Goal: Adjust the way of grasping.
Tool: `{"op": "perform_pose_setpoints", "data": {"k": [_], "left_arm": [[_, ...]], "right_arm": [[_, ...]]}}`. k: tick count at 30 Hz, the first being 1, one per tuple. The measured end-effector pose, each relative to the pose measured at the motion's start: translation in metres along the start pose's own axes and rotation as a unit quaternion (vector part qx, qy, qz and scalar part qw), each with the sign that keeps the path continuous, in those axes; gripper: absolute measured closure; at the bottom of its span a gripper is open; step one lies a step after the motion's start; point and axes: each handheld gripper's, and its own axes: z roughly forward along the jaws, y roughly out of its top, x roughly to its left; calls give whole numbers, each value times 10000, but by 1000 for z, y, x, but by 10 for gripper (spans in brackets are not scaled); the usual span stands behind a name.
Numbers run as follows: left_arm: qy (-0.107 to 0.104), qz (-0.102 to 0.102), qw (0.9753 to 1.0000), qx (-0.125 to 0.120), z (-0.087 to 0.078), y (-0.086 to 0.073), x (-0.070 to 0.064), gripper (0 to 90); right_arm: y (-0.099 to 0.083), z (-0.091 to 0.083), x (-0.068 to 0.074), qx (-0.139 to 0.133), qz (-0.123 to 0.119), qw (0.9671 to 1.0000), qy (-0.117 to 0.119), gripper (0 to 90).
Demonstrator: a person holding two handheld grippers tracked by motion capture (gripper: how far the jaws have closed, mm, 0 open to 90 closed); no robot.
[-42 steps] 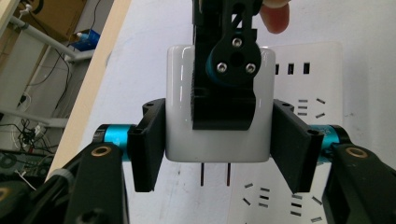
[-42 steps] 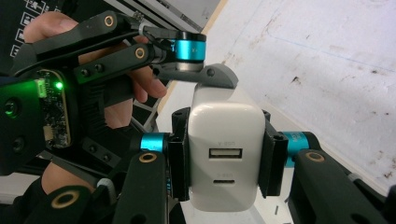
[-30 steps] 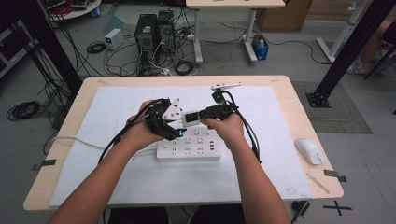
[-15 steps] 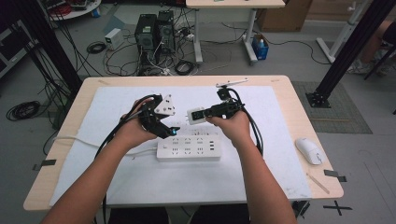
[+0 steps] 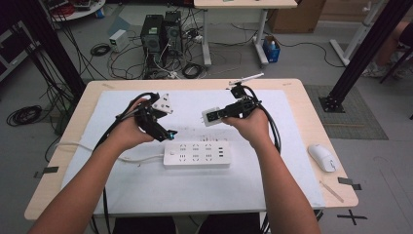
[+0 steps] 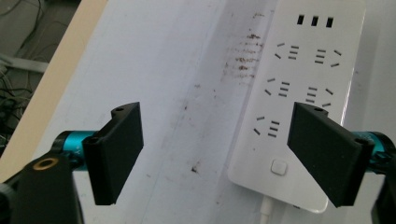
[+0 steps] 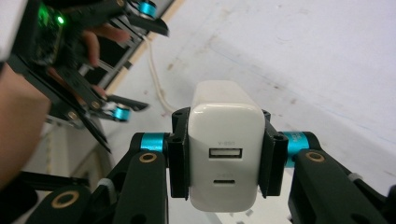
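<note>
A white power strip is seen lying flat on a white mat covering the table, its cable trailing left; above it, a white USB charger is held in the air, pinched between the jaws of the right gripper, ports facing the camera; the left gripper is held spread and empty, just over the strip's switch end. The step is judged to be plugging in: the prongs, hidden here, should be levelled over a socket, and the strip steadied before pressing.
</note>
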Motion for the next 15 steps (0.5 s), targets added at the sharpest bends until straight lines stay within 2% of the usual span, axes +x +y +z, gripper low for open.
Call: {"op": "perform_pose_setpoints", "data": {"k": [1, 3, 9, 11, 12, 14, 15], "left_arm": [[0, 0, 10000, 0, 0, 0, 0, 162], [22, -129, 9998, 120, -7, -4, 8, 162], [-64, -401, 9989, 253, -20, -12, 25, 161], [-64, -401, 9989, 253, -20, -12, 25, 162], [-88, -415, 9982, 424, -24, -14, 31, 139], [-88, -415, 9982, 424, -24, -14, 31, 121], [-79, -383, 9977, 549, -27, -15, 34, 121]], "right_arm": [[1, -3, 0, 46, -51, 9999, -76, 625], [4, -9, 2, 132, -125, 9995, -246, 624], [11, -28, 5, 251, -337, 9976, -545, 624], [13, -32, 6, 284, -349, 9971, -606, 624], [15, -37, 6, 341, -414, 9960, -710, 624], [16, -40, 7, 361, -443, 9956, -736, 624], [16, -40, 7, 361, -443, 9956, -736, 624]]}}
